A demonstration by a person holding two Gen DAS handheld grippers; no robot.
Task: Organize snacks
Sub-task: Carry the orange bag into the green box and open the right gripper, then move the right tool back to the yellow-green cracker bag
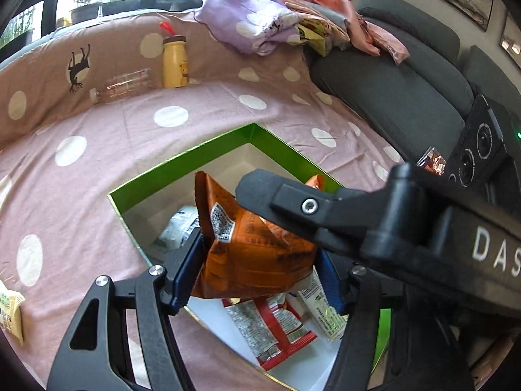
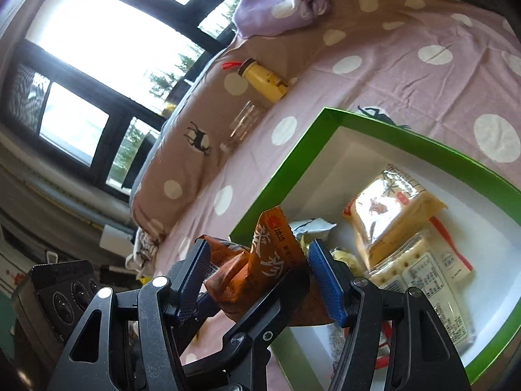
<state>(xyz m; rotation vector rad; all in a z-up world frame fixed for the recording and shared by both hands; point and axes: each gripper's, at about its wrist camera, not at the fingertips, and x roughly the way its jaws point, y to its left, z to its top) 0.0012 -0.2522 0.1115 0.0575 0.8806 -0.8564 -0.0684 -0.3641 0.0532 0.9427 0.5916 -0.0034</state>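
An orange snack bag [image 1: 257, 244] hangs over the open green box [image 1: 208, 150] with a white inside. My left gripper [image 1: 260, 270] has its blue pads on both sides of the bag. My right gripper [image 2: 260, 277] also has the bag [image 2: 260, 260] between its blue pads, and its arm crosses the left wrist view [image 1: 358, 224]. The box [image 2: 293, 163] holds a red-and-white packet [image 1: 276, 329], a white packet [image 1: 179, 228], a cracker pack [image 2: 423, 280] and a yellow-clear pack [image 2: 390, 215].
The box lies on a pink polka-dot sheet [image 1: 130, 137]. A yellow bottle [image 1: 175, 60] and a clear bottle [image 1: 123, 86] lie at the far edge. A yellow packet [image 1: 9, 309] lies at left. Crumpled cloths [image 1: 260, 22] and a grey sofa [image 1: 407, 81] are behind.
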